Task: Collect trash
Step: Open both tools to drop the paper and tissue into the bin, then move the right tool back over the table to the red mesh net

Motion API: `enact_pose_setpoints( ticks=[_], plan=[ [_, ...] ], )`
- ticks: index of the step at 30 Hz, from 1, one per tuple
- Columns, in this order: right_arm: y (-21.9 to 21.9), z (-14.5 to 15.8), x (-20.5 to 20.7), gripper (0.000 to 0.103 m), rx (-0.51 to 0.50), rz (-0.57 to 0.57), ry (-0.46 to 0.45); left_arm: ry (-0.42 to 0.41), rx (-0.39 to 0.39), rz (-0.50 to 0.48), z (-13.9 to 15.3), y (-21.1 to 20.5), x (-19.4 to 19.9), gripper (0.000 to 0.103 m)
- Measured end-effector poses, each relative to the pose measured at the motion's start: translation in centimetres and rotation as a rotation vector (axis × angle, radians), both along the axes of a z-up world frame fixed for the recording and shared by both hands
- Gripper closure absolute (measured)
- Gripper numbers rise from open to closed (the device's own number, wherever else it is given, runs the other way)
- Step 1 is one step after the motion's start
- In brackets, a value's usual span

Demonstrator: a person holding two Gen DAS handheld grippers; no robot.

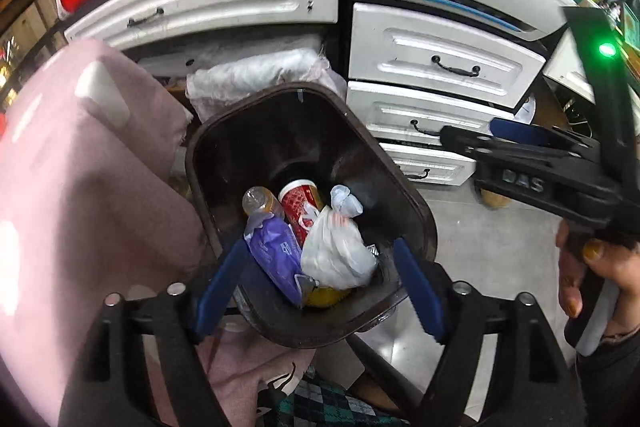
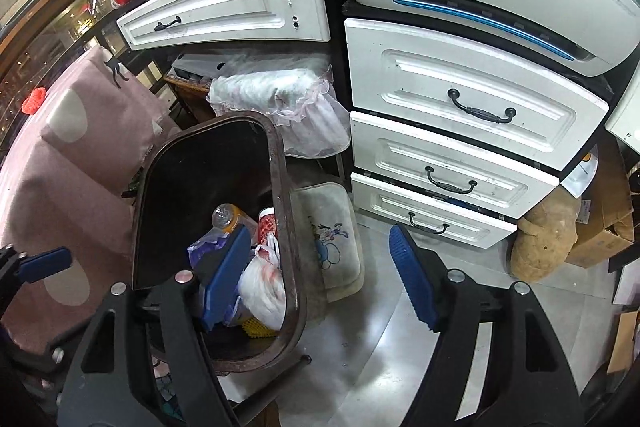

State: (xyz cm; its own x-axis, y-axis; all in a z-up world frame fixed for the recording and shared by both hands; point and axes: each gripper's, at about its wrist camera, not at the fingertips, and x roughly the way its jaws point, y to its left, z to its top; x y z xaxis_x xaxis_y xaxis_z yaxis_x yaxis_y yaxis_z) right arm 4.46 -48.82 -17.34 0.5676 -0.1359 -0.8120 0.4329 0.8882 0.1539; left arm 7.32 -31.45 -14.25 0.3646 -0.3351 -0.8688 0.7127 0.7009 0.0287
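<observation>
A dark brown trash bin stands on the floor and also shows in the right wrist view. Inside it lie a white plastic bag, a purple wrapper, a red paper cup and a clear bottle. My left gripper is open and empty, right above the bin's mouth. My right gripper is open and empty, over the bin's right rim; it shows at the right of the left wrist view. The bag and bottle show in the right wrist view too.
White drawers stand behind and right of the bin. A pink cushioned seat is on its left. A small printed mat lies on the grey floor beside the bin. A brown sack and a cardboard box sit at the right.
</observation>
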Motion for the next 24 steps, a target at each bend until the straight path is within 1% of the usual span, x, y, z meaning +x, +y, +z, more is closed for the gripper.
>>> enact_pose_setpoints(
  ticks=[5,8,11,16,19,20,24],
  plan=[
    [1.1,1.0,1.2,0.027,-0.022,0.038,-0.008,-0.050,-0.047,-0.031,2.2,1.1,-1.5,0.019],
    [2.5,2.0,2.4,0.026,-0.034,0.080,-0.023,-0.096,-0.086,-0.022,4.2,2.4,-2.1,0.016],
    [4.5,3.3,3.9,0.025,-0.034,0.137,-0.052,-0.153,-0.114,0.007,6.4,4.2,-2.5,0.013],
    [8.5,5.7,6.0,0.021,-0.040,0.237,-0.105,-0.228,-0.165,0.091,9.6,8.2,-2.3,0.008],
    [11.0,7.1,7.2,0.019,-0.045,0.305,-0.140,-0.240,-0.189,0.149,10.9,10.7,-1.5,0.007],
    [11.9,7.6,7.6,0.017,-0.052,0.327,-0.151,-0.243,-0.191,0.164,11.2,11.4,-1.2,0.007],
    [15.0,9.0,9.0,0.017,-0.078,0.400,-0.183,-0.279,-0.185,0.252,12.1,15.0,-0.2,0.007]
  ],
)
